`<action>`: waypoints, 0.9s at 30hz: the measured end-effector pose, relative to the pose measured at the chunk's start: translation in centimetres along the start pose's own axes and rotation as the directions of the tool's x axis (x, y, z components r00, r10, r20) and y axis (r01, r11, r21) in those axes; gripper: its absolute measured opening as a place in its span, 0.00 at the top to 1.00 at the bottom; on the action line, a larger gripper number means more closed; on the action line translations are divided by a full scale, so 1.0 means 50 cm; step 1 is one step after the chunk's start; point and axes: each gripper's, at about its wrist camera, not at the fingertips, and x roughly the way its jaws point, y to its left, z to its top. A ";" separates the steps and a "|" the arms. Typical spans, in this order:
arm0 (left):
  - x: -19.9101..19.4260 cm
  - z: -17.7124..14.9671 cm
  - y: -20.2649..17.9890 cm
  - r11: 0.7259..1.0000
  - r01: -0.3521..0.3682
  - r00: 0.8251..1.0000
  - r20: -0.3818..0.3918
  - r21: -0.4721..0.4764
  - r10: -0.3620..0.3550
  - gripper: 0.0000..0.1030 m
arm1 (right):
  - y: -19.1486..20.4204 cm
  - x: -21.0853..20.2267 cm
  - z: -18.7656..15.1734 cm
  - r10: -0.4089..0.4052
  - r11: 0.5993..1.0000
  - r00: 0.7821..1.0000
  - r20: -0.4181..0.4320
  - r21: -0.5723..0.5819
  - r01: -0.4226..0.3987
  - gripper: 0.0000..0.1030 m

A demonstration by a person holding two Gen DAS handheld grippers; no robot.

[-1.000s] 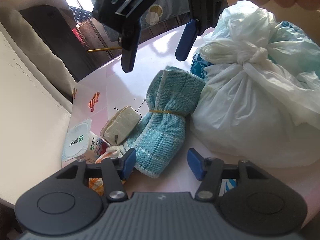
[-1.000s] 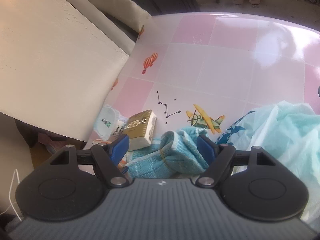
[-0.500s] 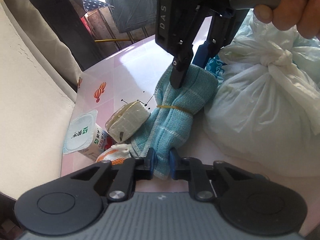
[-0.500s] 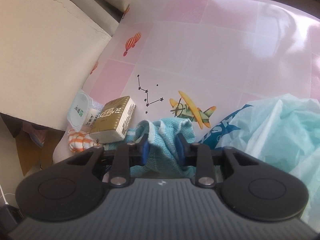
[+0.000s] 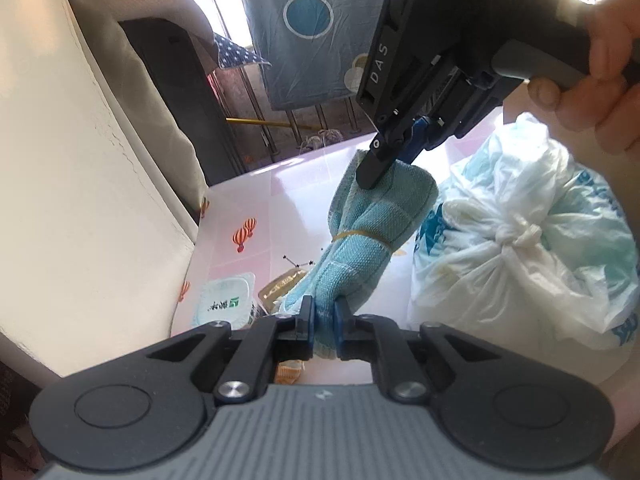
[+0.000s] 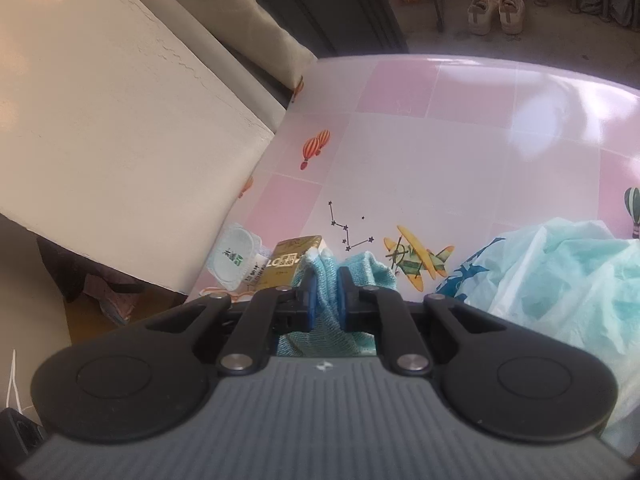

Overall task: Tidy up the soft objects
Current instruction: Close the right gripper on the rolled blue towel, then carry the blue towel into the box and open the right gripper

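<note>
We see the rolled blue towel (image 5: 366, 236) clamped at both ends: our left gripper (image 5: 323, 320) pinches its near end, our right gripper (image 5: 394, 160) its far end, lifted over the pink checked table (image 6: 460, 128). Tied plastic bags (image 5: 520, 248) sit beside it; a yogurt cup (image 6: 236, 258) and gold box (image 6: 288, 264) lie at the table's left edge beside a cream sofa (image 6: 100, 120).

One rolled teal woven towel (image 5: 362, 236), one knotted white plastic bag (image 5: 516, 252), one foil-lidded yogurt cup (image 6: 234, 258), one gold carton (image 6: 290, 262), two claws.
</note>
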 end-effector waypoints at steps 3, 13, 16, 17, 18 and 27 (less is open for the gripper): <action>-0.042 0.031 -0.008 1.000 0.017 0.999 0.045 0.000 -0.017 0.90 | -0.008 -0.063 -0.010 0.025 0.999 0.999 0.048 0.020 -0.026 0.92; -0.170 0.145 -0.150 0.977 0.185 0.958 0.202 0.108 -0.204 0.90 | -0.143 -0.331 -0.124 -0.005 0.990 0.975 0.220 0.138 -0.026 0.92; -0.186 0.177 -0.225 0.956 0.252 0.938 0.206 0.149 -0.279 0.90 | -0.211 -0.409 -0.173 -0.047 0.980 0.965 0.258 0.199 -0.006 0.92; -0.188 0.185 -0.253 0.948 0.275 0.930 0.206 0.163 -0.305 0.90 | -0.234 -0.433 -0.193 -0.062 0.976 0.961 0.269 0.220 0.002 0.92; -0.190 0.193 -0.279 0.940 0.294 0.922 0.206 0.174 -0.326 0.90 | -0.259 -0.455 -0.213 -0.078 0.971 0.957 0.280 0.239 0.010 0.92; -0.142 0.258 -0.483 0.848 0.490 0.849 0.110 0.200 -0.517 0.90 | -0.448 -0.590 -0.307 -0.215 0.924 0.931 0.296 0.370 0.096 0.92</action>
